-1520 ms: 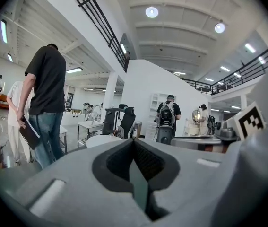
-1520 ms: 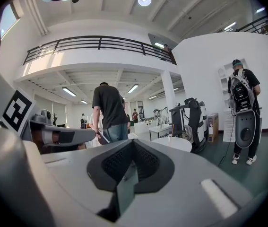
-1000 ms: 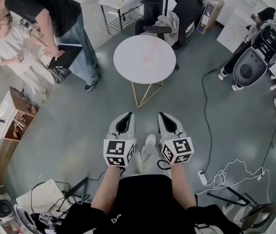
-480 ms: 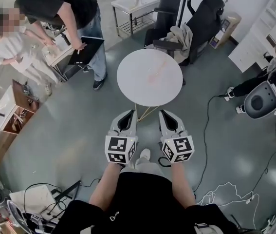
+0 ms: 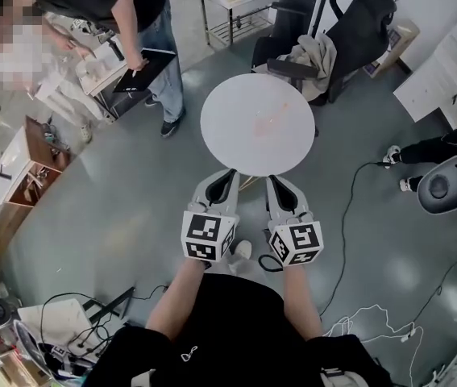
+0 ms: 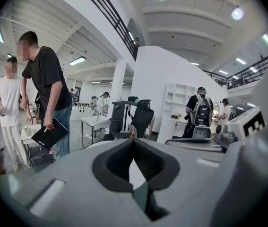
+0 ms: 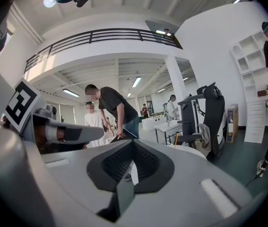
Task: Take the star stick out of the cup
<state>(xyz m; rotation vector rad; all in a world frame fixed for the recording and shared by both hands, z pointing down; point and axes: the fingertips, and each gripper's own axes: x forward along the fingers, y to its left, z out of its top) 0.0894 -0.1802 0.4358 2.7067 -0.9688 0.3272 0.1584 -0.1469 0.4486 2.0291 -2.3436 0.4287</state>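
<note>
Closing on the round white counter (image 5: 236, 95). A second ago it sat well out at 12 o'clock with a stretch of grey floor (image 5: 115, 216) between it and the tools. Now its near rim is right at the tips.

The left hand-held gripper (image 5: 228, 174) and right hand-held gripper (image 5: 273, 180) sit side by side, both aimed at 12. Both are pressed together, with nothing between the jaws in either gripper view.

I can't resolve the star stick or the cup from the head view. There's only a faint pinkish mark (image 5: 267, 123) near the counter's middle. The right gripper view shows a thin orange upright sliver (image 7: 175, 138) over the counter, at about 1 o'clock off the jaws. It could be the stick, but I can't confirm that.

My read is that the walk-up is nearly done and the task proper hasn't started, since nothing is touched or held. Next I'd want the jaws spread before reaching in, probably with one tool steadying the cup while the other pulls the stick. A light cup may tip or ride up with the stick.
</note>
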